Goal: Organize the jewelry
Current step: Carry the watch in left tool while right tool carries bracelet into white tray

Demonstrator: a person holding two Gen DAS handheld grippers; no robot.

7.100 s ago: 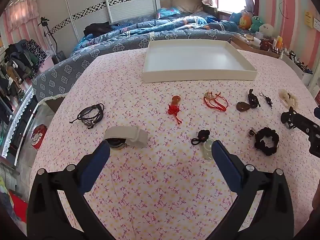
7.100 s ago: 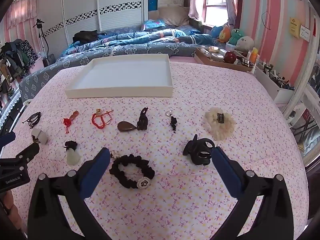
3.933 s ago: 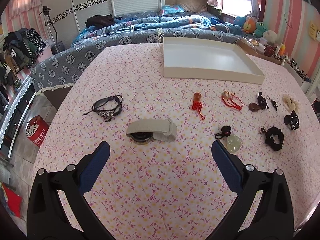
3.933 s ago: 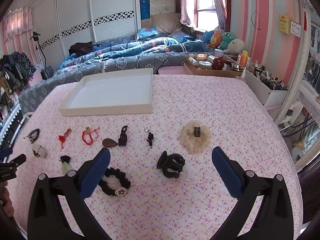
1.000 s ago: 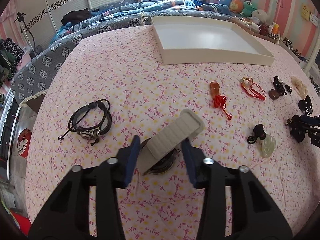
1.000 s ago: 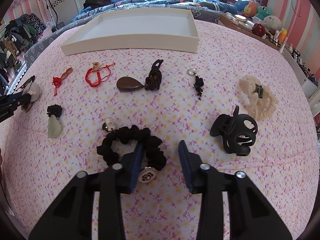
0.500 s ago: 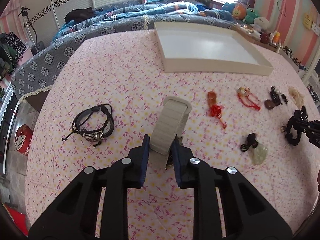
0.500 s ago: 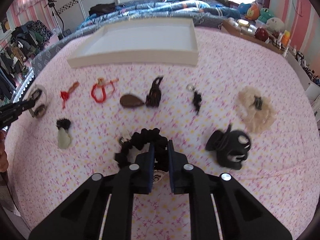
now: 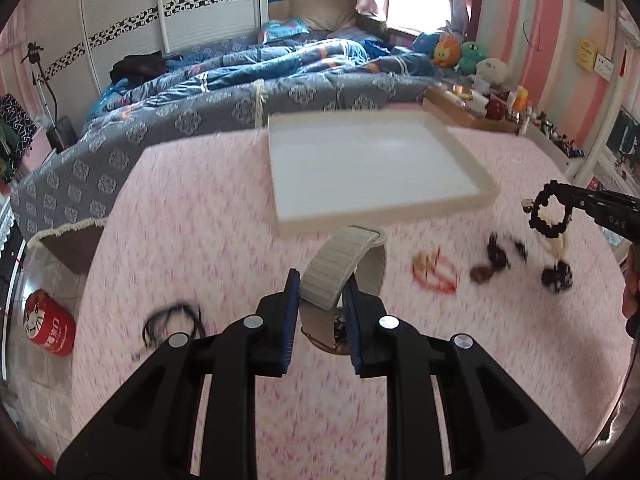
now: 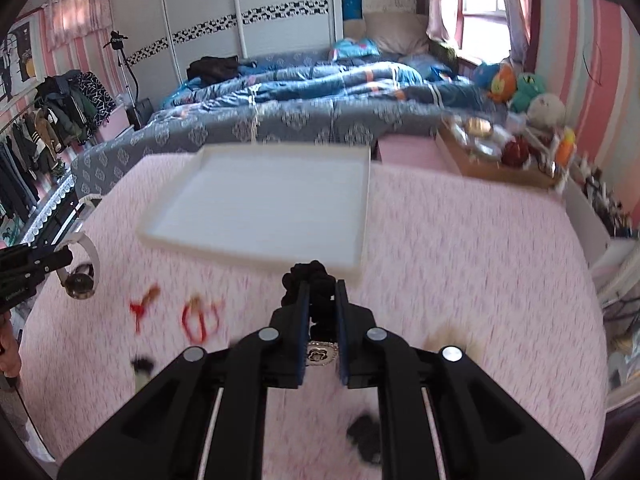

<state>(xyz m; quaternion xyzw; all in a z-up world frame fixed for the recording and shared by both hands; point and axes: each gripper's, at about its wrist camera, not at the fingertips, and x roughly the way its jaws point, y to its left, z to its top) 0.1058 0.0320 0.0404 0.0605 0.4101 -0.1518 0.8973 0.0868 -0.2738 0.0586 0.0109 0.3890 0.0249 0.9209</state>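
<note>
Item 1: my left gripper (image 9: 320, 300), fingers clamped on one watch (image 9: 344, 268) with a ribbed beige band looped upward and a round dark face hanging below; lifted clear of the cloth.

Item 2: my right gripper (image 10: 319, 308), fingers clamped on one black beaded bracelet (image 10: 310, 280) with a small flower-marked metal charm; also lifted.

Item 3: one white tray (image 9: 384, 216), shallow, rectangular, straight-walled, just ahead of both grippers. I see bare pink floral tablecloth (image 9: 200, 208) on its left and right, and the bed (image 9: 240, 92) close behind its far rim.

Item 4: loose pieces on the cloth, blurred: one red cord bracelet (image 9: 434, 272), one red knotted pendant (image 10: 142, 302), one dark leather bracelet (image 9: 172, 320). I cannot count the dark pieces at right.
</note>
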